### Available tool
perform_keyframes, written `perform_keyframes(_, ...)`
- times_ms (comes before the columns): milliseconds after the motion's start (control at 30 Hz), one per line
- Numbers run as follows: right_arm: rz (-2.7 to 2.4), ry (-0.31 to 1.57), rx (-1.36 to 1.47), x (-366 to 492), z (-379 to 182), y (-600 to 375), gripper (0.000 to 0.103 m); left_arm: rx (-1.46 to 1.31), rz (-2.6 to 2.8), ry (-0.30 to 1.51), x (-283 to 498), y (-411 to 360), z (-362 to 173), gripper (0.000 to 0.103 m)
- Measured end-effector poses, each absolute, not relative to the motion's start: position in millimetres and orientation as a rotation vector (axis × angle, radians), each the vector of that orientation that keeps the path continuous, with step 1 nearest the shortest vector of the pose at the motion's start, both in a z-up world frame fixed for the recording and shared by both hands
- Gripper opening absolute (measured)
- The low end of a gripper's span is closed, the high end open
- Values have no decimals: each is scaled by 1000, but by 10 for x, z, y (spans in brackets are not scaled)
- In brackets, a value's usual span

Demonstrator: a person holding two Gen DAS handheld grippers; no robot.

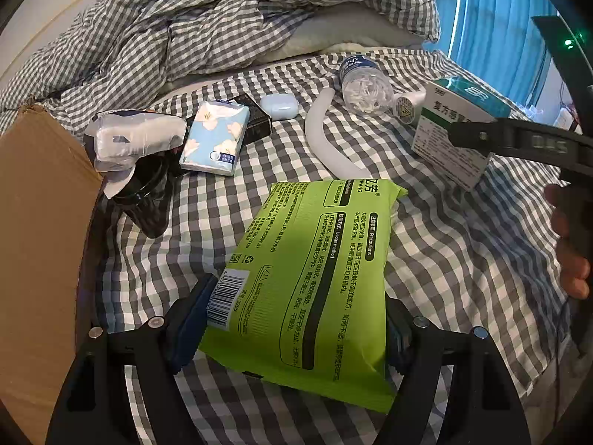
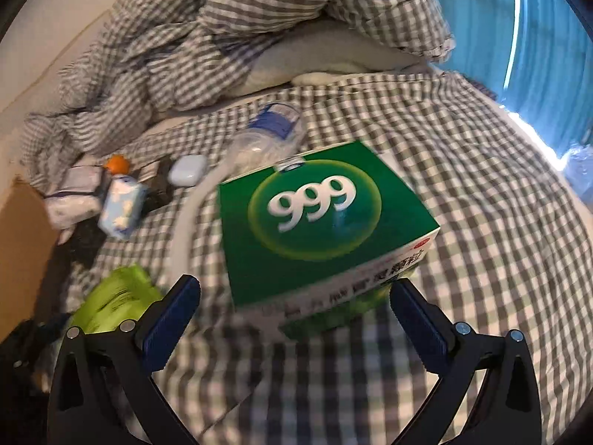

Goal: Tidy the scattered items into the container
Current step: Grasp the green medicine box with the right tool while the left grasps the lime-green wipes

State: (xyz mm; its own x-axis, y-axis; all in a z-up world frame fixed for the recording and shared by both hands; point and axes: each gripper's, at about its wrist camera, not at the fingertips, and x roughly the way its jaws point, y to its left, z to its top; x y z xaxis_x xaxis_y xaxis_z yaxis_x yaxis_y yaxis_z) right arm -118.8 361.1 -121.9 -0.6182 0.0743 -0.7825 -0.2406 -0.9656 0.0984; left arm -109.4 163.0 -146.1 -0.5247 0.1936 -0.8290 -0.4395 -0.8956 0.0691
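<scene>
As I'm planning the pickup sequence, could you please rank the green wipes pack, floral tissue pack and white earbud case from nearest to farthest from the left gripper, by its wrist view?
From the left gripper:
1. Green wipes pack, between its fingers.
2. Floral tissue pack, upper left.
3. White earbud case, beyond, centre.

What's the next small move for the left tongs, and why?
Probably carry the green wipes pack left to the cardboard box. The left tongs already clamp the pack's sides, and the box sits right beside it at the left edge.
</scene>
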Motion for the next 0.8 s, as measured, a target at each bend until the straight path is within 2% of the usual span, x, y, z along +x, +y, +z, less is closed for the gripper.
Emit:
perform_keyframes(133,2635,196,-1209,-1212,-1258,3641,103,-1282,2430,367,-1108,1628,-1465,79)
perform_keyframes(467,2729,390,-1206,-1435,-1336,3940,103,-1291,2426,346,-1099,1612,-1467,79)
perform_keyframes(500,2745,405,-1201,-1411,-1322,3951,100,-1292,2428,340,-1096,1609,-1464,79)
perform_keyframes(567,2783,376,-1158,-1295,-1259,3915,78,-1295,2431,332,-1091,1611,-1455,79)
perform_keyframes(633,2822,330,-1142,-1181,-1178,3850,42,-1296,2436,317,-1086,1612,-1437,79)
perform_keyframes(700,2854,323,-1143,-1104,-1116,3786,24,-1282,2437,300,-1061,1616,-1406,79)
perform_keyframes(767,2848,306,-1139,-1062,-1068,3755,24,-1275,2427,308,-1032,1633,-1384,79)
perform_keyframes(800,2841,297,-1145,-1064,-1061,3753,31,-1276,2421,314,-1017,1647,-1377,79)
